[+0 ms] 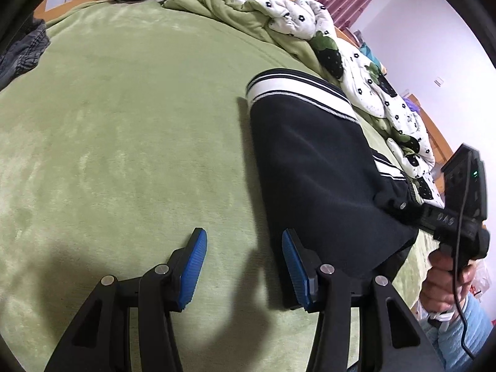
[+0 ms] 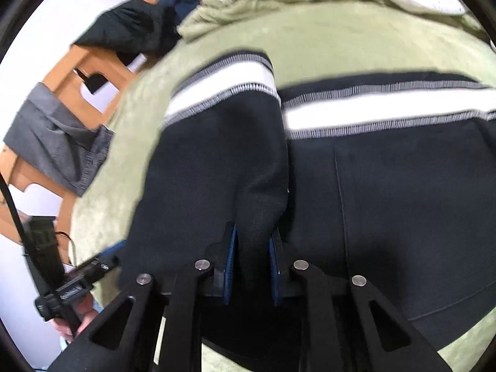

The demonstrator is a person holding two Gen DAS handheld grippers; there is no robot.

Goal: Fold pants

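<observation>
Dark navy pants point(image 1: 313, 167) with white side stripes lie on a green bed blanket point(image 1: 130, 130). In the left wrist view my left gripper point(image 1: 245, 260) is open and empty, its blue pads just left of the pants' near end. The right gripper point(image 1: 400, 206) shows there at the right, pinching the pants' edge. In the right wrist view my right gripper point(image 2: 252, 263) is shut on a raised fold of the pants point(image 2: 229, 167), lifted over the flat part point(image 2: 403, 186). The white stripe point(image 2: 372, 113) runs across the top.
A white flowered quilt with green lining point(image 1: 279, 21) is bunched along the far side of the bed. Grey clothing point(image 2: 59, 145) hangs on the wooden bed frame point(image 2: 77, 71), with dark clothes point(image 2: 136, 37) beside it. The left hand-held gripper point(image 2: 71, 285) shows at the lower left.
</observation>
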